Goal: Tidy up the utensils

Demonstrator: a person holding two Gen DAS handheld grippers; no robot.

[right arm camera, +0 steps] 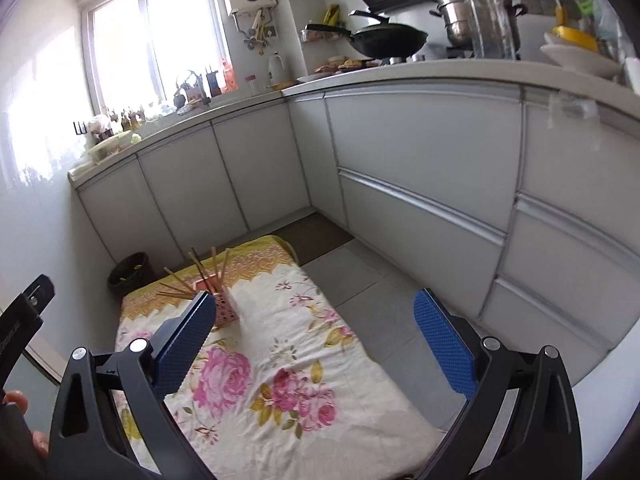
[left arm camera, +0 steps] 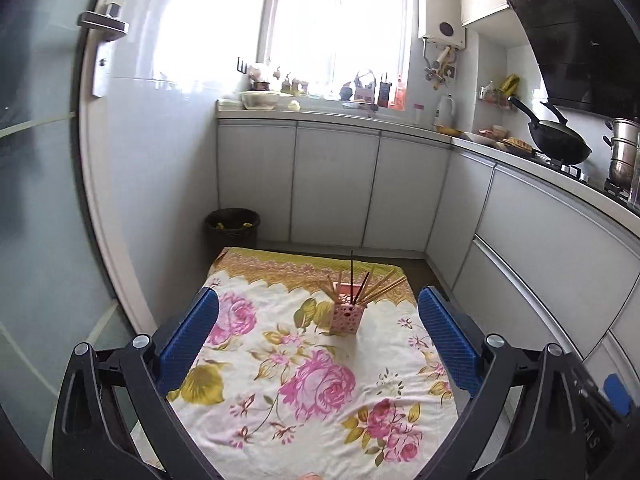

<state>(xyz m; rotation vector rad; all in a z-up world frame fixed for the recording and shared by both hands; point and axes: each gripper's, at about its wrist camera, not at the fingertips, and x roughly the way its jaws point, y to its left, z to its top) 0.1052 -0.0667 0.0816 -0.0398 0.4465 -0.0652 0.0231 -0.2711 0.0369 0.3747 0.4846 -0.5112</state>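
A pink perforated holder [left arm camera: 346,318] stands upright on a floral cloth [left arm camera: 304,380], with several wooden and dark chopsticks [left arm camera: 360,284] fanning out of its top. My left gripper [left arm camera: 318,312] hangs above the cloth, open, its blue pads [left arm camera: 188,340] wide apart and nothing between them; the holder is farther off, between the fingers' lines. In the right wrist view the holder [right arm camera: 225,312] sits partly behind the left blue pad [right arm camera: 184,344]. My right gripper [right arm camera: 314,316] is open and empty, raised over the cloth [right arm camera: 280,380].
Grey kitchen cabinets [left arm camera: 332,184] run along the back and right. A dark waste bin [left arm camera: 232,226] stands in the corner beyond the cloth. A wok [left arm camera: 558,140] and steel pots [right arm camera: 456,12] sit on the counter. Tiled floor [right arm camera: 360,276] lies right of the cloth. A glass door with a handle [left arm camera: 105,26] is at left.
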